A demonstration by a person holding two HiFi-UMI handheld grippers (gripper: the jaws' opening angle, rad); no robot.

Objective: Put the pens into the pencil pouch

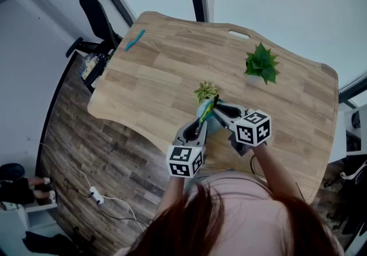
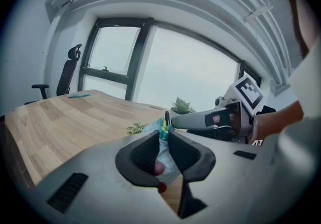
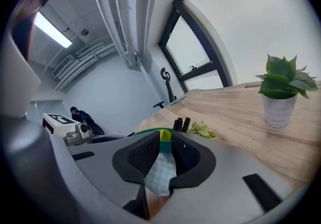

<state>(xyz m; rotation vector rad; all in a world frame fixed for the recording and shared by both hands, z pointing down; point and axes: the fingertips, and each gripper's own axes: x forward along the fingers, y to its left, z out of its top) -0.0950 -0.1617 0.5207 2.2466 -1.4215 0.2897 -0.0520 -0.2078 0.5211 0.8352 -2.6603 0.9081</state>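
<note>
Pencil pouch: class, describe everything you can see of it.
The pouch is soft, pale checked fabric with a green zip and a yellow-teal tab. It sits over the desk by the small plant, with the left gripper and right gripper each shut on it. Two dark pen ends stick out.

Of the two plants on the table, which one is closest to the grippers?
The small pale variegated plant, just beyond the held pouch; the larger dark-green plant in the white pot stands farther off.
</note>
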